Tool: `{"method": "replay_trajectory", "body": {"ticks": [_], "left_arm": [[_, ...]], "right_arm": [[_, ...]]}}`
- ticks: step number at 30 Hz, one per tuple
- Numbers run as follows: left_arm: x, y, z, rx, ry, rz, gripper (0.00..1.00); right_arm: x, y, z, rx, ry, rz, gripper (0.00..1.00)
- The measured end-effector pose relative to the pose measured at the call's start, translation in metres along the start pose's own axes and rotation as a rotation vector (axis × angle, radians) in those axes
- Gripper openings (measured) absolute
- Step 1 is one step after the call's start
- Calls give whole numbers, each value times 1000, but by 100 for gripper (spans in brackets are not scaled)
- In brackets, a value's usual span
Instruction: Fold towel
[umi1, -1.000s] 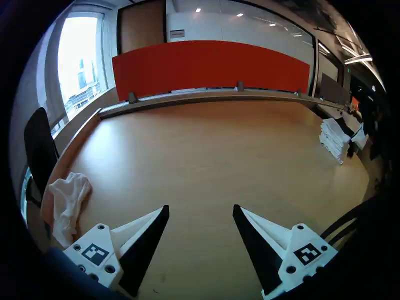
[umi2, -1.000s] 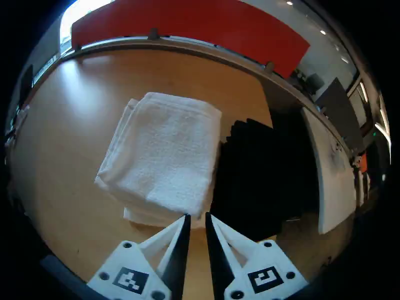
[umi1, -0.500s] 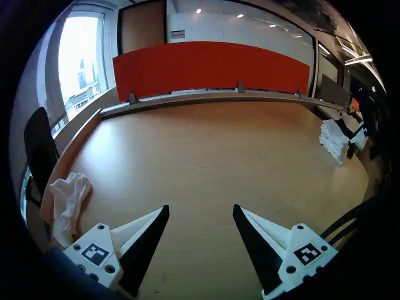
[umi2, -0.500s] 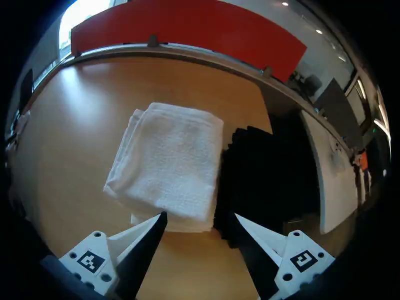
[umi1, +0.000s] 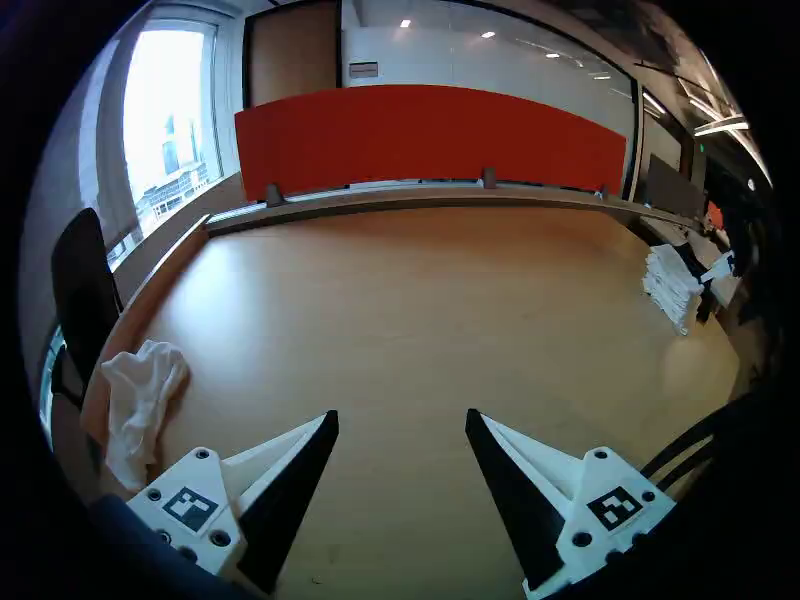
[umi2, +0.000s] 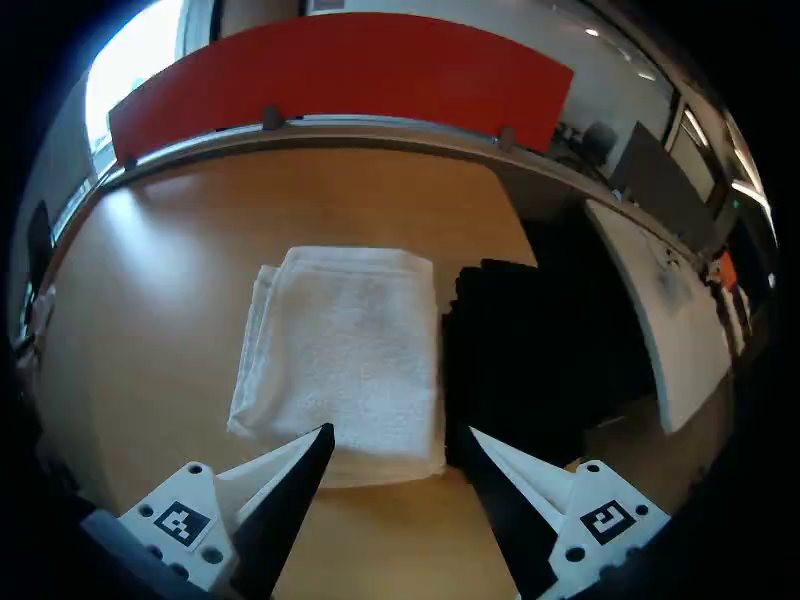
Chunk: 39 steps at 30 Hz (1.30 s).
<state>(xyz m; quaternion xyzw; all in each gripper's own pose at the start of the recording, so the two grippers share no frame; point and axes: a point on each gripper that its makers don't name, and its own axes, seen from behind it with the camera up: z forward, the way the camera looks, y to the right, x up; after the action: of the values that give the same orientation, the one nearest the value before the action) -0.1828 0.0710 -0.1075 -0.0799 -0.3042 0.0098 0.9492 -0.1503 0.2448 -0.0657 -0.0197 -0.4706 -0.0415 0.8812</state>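
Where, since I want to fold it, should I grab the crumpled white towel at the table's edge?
Take the raised bunch at the far end of the towel, coming in from the middle of the table. That bunch stands proud of the wood; the lower end seems to trail off the edge.

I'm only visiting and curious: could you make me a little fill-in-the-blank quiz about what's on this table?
The folded towel on the wooden table is ____ in colour. The right tool pointing at it is ____, not shut. The cloth stack beside the towel is ____. The divider along the table's far edge is ____.
Missing words: white; open; black; red.
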Motion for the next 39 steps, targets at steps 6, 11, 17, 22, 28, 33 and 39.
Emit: {"method": "replay_trajectory", "body": {"ticks": [6,11,17,22,28,33,39], "left_arm": [[-2,-4,0,20,-1,-22,94],[-3,-7,-1,30,0,-35,94],[-4,-9,-2,46,-1,-48,94],[-5,-10,-2,47,-3,-65,94],[-4,-11,-1,50,-4,-65,94],[-3,-11,0,48,-4,-65,94],[-1,-11,0,50,-2,-69,94]], "right_arm": [[8,-4,-1,-7,14,130,94],[12,-5,-2,-8,30,211,94],[17,-4,-3,-24,50,243,94],[28,-2,-10,-63,117,212,94],[47,-8,-21,-76,219,185,94],[65,-12,-32,-86,310,190,94],[83,-15,-43,-90,411,218,94]]}}
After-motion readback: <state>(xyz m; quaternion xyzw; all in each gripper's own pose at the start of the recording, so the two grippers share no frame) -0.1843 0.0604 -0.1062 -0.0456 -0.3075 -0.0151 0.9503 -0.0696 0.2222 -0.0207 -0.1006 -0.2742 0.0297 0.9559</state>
